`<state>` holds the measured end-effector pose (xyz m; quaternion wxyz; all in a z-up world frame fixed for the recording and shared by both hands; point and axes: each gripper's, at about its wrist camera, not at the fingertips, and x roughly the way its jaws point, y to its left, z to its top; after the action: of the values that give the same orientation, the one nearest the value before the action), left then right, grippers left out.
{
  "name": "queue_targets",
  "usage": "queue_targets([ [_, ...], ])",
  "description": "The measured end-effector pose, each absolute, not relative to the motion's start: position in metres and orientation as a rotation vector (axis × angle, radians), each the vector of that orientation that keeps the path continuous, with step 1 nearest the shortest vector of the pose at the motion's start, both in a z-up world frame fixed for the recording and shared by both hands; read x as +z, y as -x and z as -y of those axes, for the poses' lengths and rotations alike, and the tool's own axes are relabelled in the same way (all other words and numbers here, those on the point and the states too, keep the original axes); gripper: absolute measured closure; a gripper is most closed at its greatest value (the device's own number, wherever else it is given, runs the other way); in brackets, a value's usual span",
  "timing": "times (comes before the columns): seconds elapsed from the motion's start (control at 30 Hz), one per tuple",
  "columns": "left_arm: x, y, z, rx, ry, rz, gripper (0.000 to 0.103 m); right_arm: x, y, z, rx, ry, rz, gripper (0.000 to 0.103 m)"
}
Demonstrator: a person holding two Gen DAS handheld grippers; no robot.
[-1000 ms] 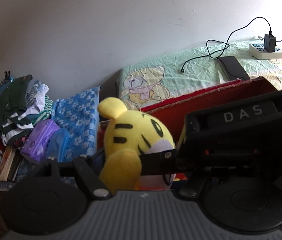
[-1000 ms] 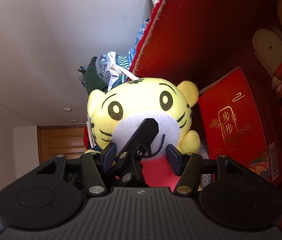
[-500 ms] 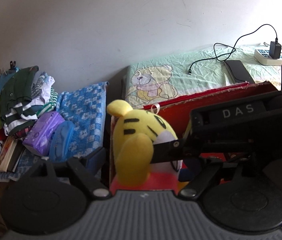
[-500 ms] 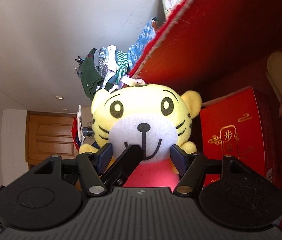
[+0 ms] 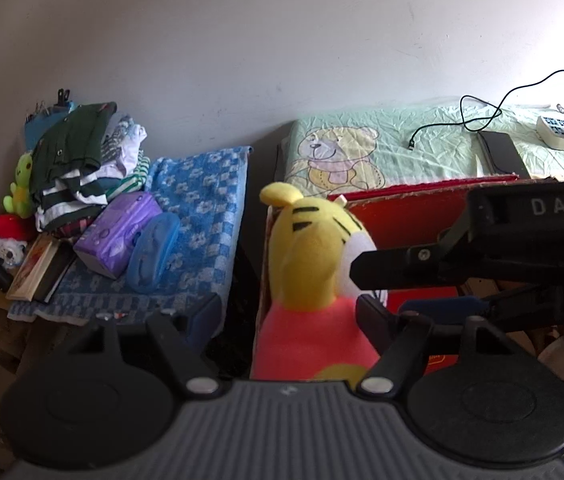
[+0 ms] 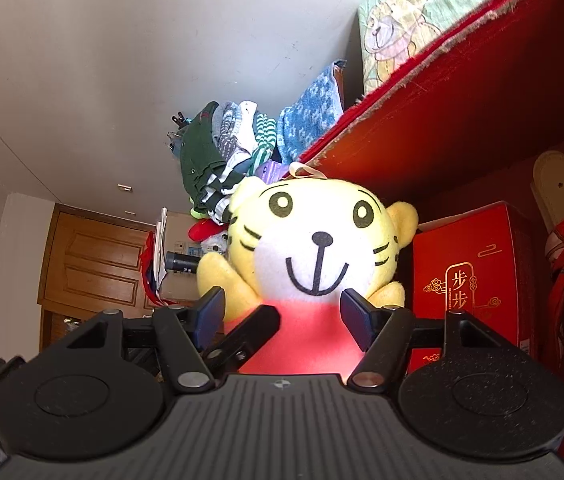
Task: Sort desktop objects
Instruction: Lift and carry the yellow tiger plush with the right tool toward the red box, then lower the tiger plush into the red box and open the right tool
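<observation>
The tiger plush (image 6: 314, 256) has sunk lower into the red box (image 6: 454, 108); both the right hand-held gripper (image 6: 282, 312) and left hand-held gripper (image 5: 286, 316) now gape open around it, so it looks placed.

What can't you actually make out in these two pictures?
- Tiger plush lower body: hidden by the gripper body, both views.
- Whether the right gripper pinches the plush: contact hidden, right view.
- Red gift box bottom: hidden by the gripper, right view.
- Book title: too small, left view.

Bear-print bed (image 5: 382, 148) with black tablet (image 5: 500, 154), power strip (image 5: 562, 136) (charger plugged in)
</observation>
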<state>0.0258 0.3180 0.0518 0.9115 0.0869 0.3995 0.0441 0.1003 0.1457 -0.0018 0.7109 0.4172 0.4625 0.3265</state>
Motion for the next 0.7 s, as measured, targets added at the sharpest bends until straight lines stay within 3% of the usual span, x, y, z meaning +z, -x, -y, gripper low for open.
queue_targets([
  [0.23,0.061,-0.016,-0.313,0.115,-0.165,-0.833,0.025,0.014,-0.073,-0.135,0.693,-0.837,-0.962,0.035],
  [0.37,0.073,-0.009,-0.31,0.132,-0.171,-0.821,0.018,0.025,-0.057,-0.122,0.653,-0.795,-0.907,0.035],
  [0.7,0.08,-0.001,-0.291,0.127,-0.184,-0.853,0.02,0.033,-0.023,-0.094,0.515,-0.753,-0.819,0.035],
])
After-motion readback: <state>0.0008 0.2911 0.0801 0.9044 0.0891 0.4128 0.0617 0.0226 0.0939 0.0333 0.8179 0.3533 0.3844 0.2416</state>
